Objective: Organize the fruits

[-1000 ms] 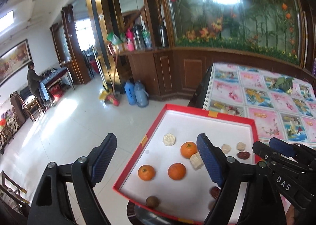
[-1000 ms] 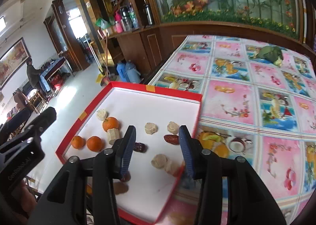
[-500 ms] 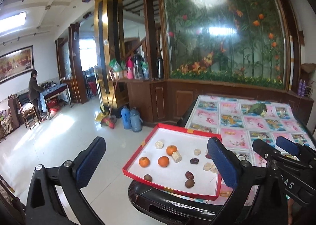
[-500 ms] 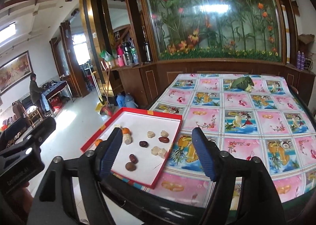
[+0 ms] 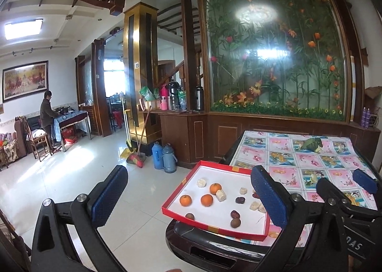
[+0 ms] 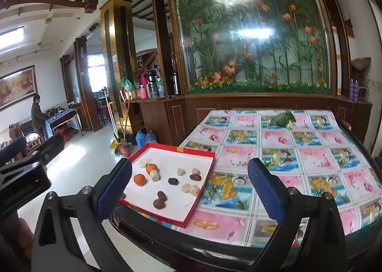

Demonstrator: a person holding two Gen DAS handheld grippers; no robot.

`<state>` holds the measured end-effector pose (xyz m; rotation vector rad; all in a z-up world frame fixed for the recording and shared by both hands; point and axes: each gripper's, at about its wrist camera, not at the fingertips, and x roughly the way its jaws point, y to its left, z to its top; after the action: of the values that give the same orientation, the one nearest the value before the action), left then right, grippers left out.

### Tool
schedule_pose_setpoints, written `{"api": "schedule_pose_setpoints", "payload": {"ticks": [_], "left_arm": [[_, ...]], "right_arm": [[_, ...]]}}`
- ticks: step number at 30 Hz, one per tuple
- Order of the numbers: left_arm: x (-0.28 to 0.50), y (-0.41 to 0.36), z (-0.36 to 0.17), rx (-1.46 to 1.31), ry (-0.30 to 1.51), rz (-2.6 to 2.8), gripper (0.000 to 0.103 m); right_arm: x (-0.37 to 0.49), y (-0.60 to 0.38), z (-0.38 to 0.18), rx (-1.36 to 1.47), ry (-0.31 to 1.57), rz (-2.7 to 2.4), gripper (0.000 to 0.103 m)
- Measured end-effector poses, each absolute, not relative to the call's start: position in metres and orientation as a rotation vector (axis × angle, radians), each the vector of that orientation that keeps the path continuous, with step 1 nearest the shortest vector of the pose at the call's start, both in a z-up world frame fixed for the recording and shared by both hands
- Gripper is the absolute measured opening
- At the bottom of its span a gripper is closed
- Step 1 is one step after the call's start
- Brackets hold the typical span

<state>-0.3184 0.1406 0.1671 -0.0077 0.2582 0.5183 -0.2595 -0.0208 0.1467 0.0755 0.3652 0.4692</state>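
A red-rimmed white tray lies on the near left corner of the table, jutting over its edge. In it are three oranges, several pale cakes, dark red dates and brown round fruits. My left gripper hangs open and empty, above and in front of the tray. My right gripper is open and empty too, held back from the table's near edge. In the left wrist view the right gripper's body shows at the right.
The table wears a pink and blue picture cloth, with a green bundle at its far end. A wooden cabinet and flower-painted glass wall stand behind. Thermoses and brooms are on the floor left. A person stands far left.
Both grippers have drawn back and up from the tray, which now looks smaller and farther away. The right gripper's fingers have spread wider. The tray's contents have not moved.
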Motion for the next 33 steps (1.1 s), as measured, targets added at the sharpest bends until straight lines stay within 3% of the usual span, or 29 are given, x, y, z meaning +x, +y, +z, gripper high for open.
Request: {"api": "schedule_pose_setpoints", "payload": {"ticks": [33], "left_arm": [[-0.327, 0.144, 0.152, -0.038, 0.326, 0.478, 0.103]], "right_arm": [[-0.257, -0.019, 0.129, 0.075, 0.434, 0.464, 0.098]]}}
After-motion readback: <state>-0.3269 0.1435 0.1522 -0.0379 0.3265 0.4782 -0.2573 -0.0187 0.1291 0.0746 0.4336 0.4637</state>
